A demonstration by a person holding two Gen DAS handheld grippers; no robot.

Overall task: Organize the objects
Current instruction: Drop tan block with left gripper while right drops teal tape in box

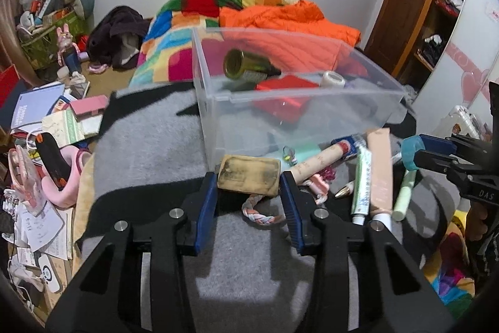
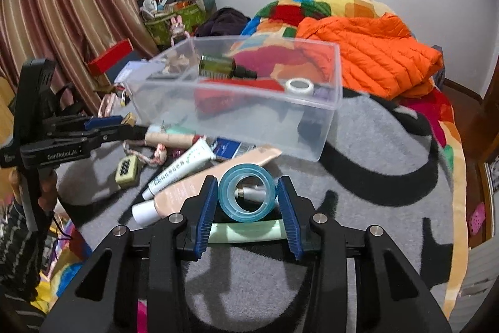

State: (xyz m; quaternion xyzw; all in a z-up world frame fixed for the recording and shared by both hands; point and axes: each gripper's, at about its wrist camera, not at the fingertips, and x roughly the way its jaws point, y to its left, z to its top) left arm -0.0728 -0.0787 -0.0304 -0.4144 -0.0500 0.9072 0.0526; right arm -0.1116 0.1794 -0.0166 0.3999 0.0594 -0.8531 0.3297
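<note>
A clear plastic bin (image 1: 215,102) sits on a grey and black blanket; it also shows in the right wrist view (image 2: 327,114). Inside lie a green bottle (image 1: 246,66), a red box (image 1: 285,97) and a white tape roll (image 1: 333,80). My left gripper (image 1: 249,177) is shut on a worn tan block (image 1: 248,175), held just in front of the bin. My right gripper (image 2: 247,195) is shut on a blue tape roll (image 2: 229,195), above a pale green tube (image 2: 246,231). The right gripper also shows in the left wrist view (image 1: 411,153).
Loose items lie in front of the bin: a beige tube (image 1: 379,170), a white-green tube (image 1: 361,183), a cardboard roll (image 1: 315,161), a braided cord (image 1: 259,213). An orange jacket (image 2: 374,52) lies behind. The floor on the left is cluttered (image 1: 46,127).
</note>
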